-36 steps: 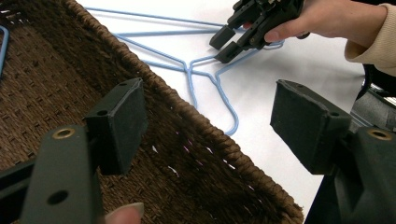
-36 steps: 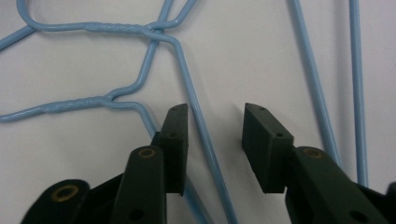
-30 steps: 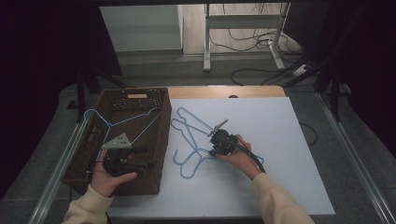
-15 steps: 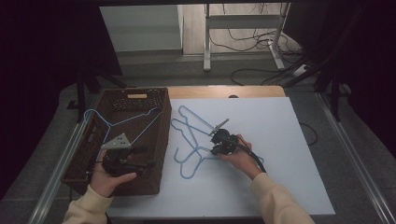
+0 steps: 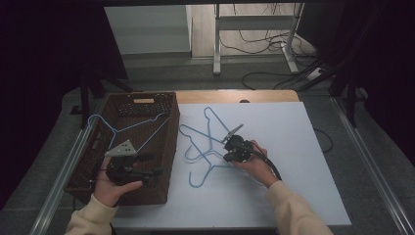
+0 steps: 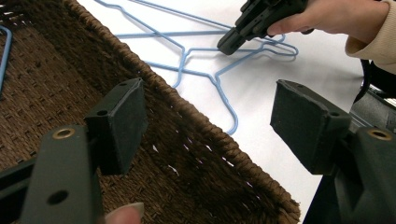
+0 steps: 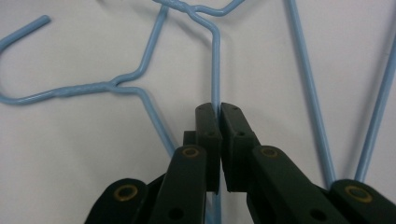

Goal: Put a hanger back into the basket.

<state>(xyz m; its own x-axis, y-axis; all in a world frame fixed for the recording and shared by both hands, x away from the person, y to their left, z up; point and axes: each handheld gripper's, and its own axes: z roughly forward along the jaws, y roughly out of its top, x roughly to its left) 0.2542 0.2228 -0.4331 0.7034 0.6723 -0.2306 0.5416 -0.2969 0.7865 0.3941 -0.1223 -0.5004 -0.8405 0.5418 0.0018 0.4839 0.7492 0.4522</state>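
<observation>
- High view: the right gripper (image 5: 230, 147) sits just right of the middle of the frame, over the blue wire hangers (image 5: 205, 147) that lie crossed on the white desk (image 5: 293, 171). Its jaws have just been closing, with a hanger wire between them.
- High view: the left gripper (image 5: 151, 171) is in the lower left, held over the near end of the brown wicker basket (image 5: 166, 142). Another blue hanger (image 5: 122, 129) rests inside the basket, towards its far end.
- Left gripper view: the two black jaws stand wide apart in the lower left and lower right of the frame with nothing between them. Below them runs the woven rim of the basket (image 6: 196, 140), slanting from upper left to lower right.
- Left gripper view: at the top of the frame the right gripper (image 6: 231, 44) touches the hangers (image 6: 205, 74) on the white desk (image 6: 289, 70).
- Right gripper view: the jaws rise from the bottom centre and are pressed together on one straight wire of a hanger (image 7: 215, 70), which runs up from them to a twisted neck at the top. A second hanger's hook (image 7: 28, 28) curves in the upper left, and two more wires (image 7: 308, 84) slant down the right side.
</observation>
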